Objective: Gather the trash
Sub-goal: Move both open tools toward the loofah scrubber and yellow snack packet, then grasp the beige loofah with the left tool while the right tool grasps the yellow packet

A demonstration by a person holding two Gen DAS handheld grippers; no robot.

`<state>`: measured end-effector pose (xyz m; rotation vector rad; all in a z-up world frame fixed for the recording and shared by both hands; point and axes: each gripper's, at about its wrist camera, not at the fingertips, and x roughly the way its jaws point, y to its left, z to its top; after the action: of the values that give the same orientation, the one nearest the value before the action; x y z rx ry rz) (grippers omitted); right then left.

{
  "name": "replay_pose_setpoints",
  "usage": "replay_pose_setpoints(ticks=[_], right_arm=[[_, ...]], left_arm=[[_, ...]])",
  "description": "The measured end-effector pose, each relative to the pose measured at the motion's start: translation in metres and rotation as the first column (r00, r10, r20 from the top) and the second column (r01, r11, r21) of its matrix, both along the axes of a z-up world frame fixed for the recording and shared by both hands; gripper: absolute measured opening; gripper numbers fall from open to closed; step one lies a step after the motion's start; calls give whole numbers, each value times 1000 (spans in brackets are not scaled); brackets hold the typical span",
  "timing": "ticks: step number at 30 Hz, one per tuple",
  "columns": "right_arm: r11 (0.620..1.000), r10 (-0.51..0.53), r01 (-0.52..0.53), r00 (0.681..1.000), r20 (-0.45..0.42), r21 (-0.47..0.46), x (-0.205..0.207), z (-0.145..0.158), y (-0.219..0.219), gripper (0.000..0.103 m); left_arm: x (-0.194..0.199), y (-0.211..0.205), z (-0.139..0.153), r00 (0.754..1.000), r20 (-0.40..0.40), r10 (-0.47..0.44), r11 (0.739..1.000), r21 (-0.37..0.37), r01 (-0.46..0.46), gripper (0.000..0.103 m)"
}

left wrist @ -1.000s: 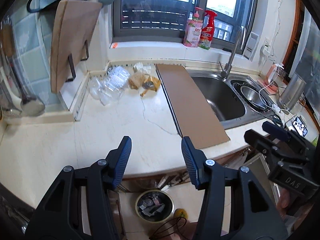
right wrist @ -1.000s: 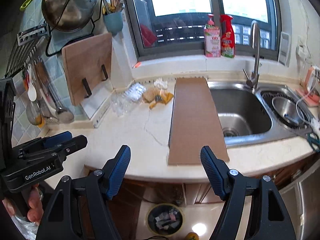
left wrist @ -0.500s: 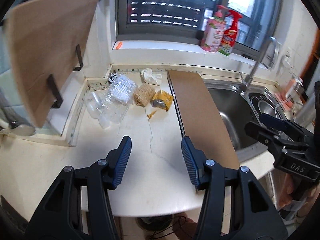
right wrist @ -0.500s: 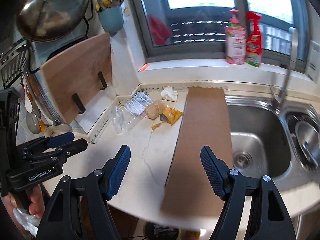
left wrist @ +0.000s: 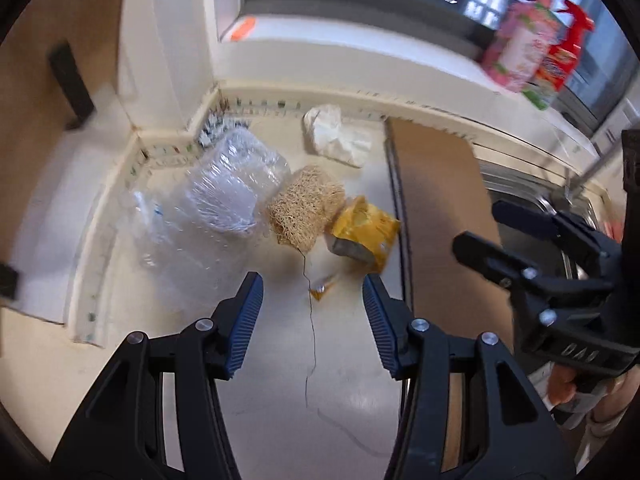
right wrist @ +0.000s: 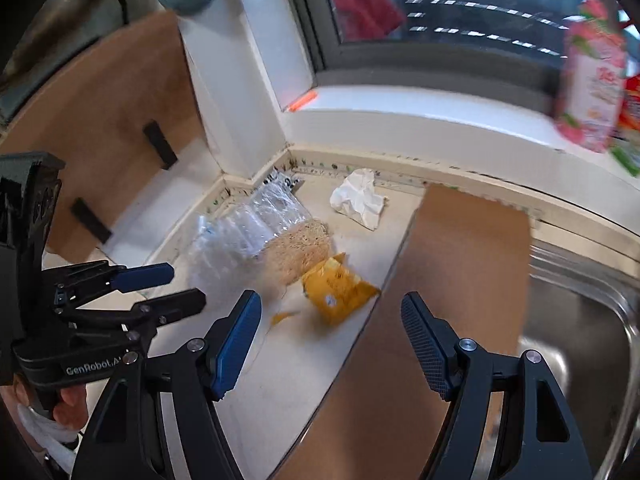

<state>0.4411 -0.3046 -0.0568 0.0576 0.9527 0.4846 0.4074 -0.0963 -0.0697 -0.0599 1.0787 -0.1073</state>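
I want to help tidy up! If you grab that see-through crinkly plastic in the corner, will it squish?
Probably yes. The clear plastic looks thin and already crumpled, so it would likely cave in between the fingers and weigh very little. Its glossy surface might slip. It lies against the straw-coloured fibre clump, so pulling it could nudge that too.

Wrapper (left wrist: pixel 366 232) between scourer (left wrist: pixel 306 208) and board (left wrist: pixel 444 216)

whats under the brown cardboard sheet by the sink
The cardboard sheet lies flat on the countertop, its right edge over the sink rim. What lies directly beneath it is covered.
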Motion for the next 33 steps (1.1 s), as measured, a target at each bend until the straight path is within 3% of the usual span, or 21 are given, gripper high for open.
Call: replay_pose_setpoints(ticks=[6,11,13,16,24,33], right_arm=[[995,99,-100,992,-77,-18,53,-66,28,74],[986,161,-165,981,-109,-22,71,-101,47,73],[983,178,-182,977,-119,-23,77,-111,54,71],[976,209,-215,966,-152,-27,84,-123,62,58],[962,259,-269,954,-148,-50,80,-129,70,28],[981,192,-191,971,-141,23,67,-113,29,26]], left_arm=[[29,7,-30,997,-42,60,997,-36,-61,49],[41,14,-41,994,-65,88,995,-49,-91,49],[45,14,-45,993,-68,93,994,-45,-96,49],[47,14,-45,993,-73,96,994,-52,-100,49],[62,9,-46,992,-83,100,991,-79,-106,49],[87,1,-62,983,-131,127,986,-87,-139,49]])
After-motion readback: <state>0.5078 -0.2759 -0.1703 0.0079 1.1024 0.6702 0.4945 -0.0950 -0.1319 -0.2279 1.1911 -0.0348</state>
